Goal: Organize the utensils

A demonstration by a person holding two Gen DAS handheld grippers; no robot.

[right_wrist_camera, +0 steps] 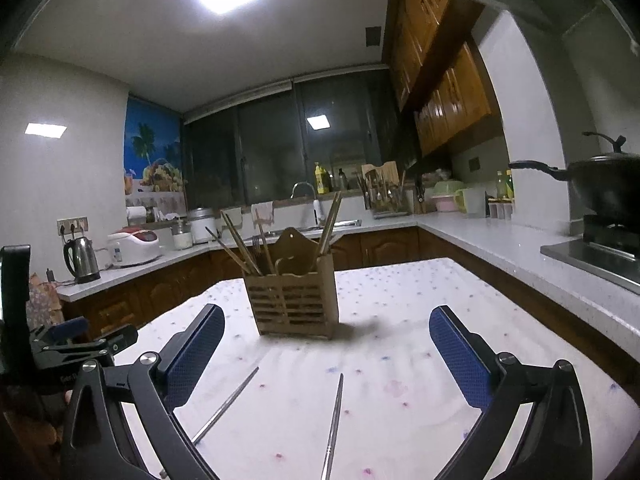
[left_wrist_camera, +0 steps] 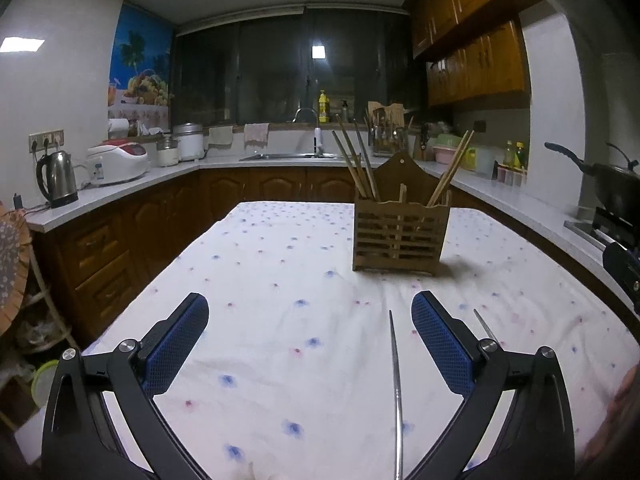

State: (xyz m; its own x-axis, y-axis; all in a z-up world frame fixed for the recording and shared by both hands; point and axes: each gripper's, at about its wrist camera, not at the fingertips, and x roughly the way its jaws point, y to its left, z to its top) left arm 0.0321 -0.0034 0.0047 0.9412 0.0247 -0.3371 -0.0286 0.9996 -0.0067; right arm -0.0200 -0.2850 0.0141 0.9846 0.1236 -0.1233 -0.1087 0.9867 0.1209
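Note:
A slatted wooden utensil holder [left_wrist_camera: 400,236] stands upright on the floral tablecloth [left_wrist_camera: 280,280], with several wooden chopsticks [left_wrist_camera: 354,164] and a fork in it. It also shows in the right wrist view [right_wrist_camera: 294,304]. Two metal chopsticks lie flat on the cloth: one [left_wrist_camera: 397,392] between my left fingers, the other [left_wrist_camera: 485,325] just right of the right finger. In the right wrist view they lie ahead, one at the left [right_wrist_camera: 226,404], one in the middle [right_wrist_camera: 334,420]. My left gripper [left_wrist_camera: 310,324] is open and empty. My right gripper [right_wrist_camera: 326,340] is open and empty.
Kitchen counters [left_wrist_camera: 168,176] wrap around the table, with a kettle [left_wrist_camera: 58,180], a rice cooker [left_wrist_camera: 118,162] and a sink [left_wrist_camera: 296,156]. A black wok [right_wrist_camera: 604,188] sits on the stove at the right. The left gripper's body [right_wrist_camera: 72,344] shows at the left edge.

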